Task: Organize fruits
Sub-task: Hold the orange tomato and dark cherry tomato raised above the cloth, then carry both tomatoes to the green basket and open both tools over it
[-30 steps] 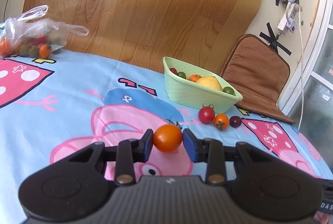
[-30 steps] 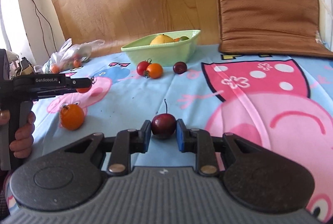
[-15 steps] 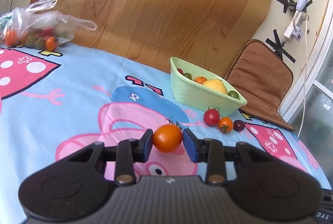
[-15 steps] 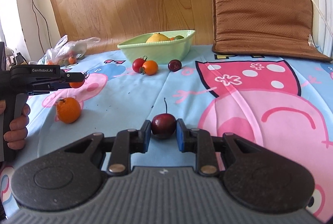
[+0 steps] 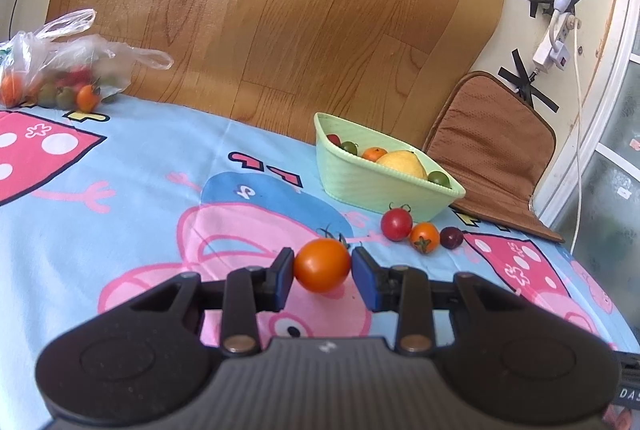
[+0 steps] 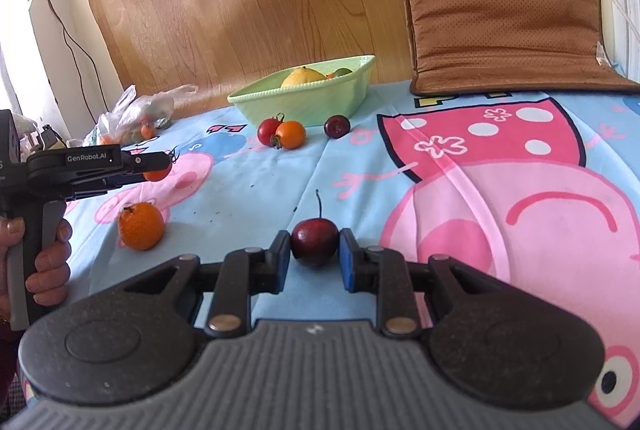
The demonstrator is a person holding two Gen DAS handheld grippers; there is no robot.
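Note:
My left gripper (image 5: 322, 266) is shut on an orange tomato (image 5: 322, 264) and holds it above the cloth; it also shows in the right wrist view (image 6: 158, 168). My right gripper (image 6: 314, 250) is shut on a dark red cherry (image 6: 314, 241) with an upright stem, low over the cloth. A light green bowl (image 5: 360, 186) (image 6: 304, 101) at the back holds a lemon (image 5: 402, 163) and several small fruits. A red tomato (image 5: 396, 223), an orange tomato (image 5: 425, 236) and a dark cherry (image 5: 451, 237) lie in front of it.
A tangerine (image 6: 141, 225) lies on the cartoon-print cloth (image 6: 480, 190) below the left gripper. A plastic bag of tomatoes (image 5: 60, 70) sits at the back left. A brown cushion (image 6: 504, 18) leans on the wall behind the bowl. A wood-grain board (image 5: 280, 10) stands behind.
My left gripper has risen and drawn back a little with the orange tomato, so the bowl looks farther away. My right gripper has lifted slightly with the cherry.

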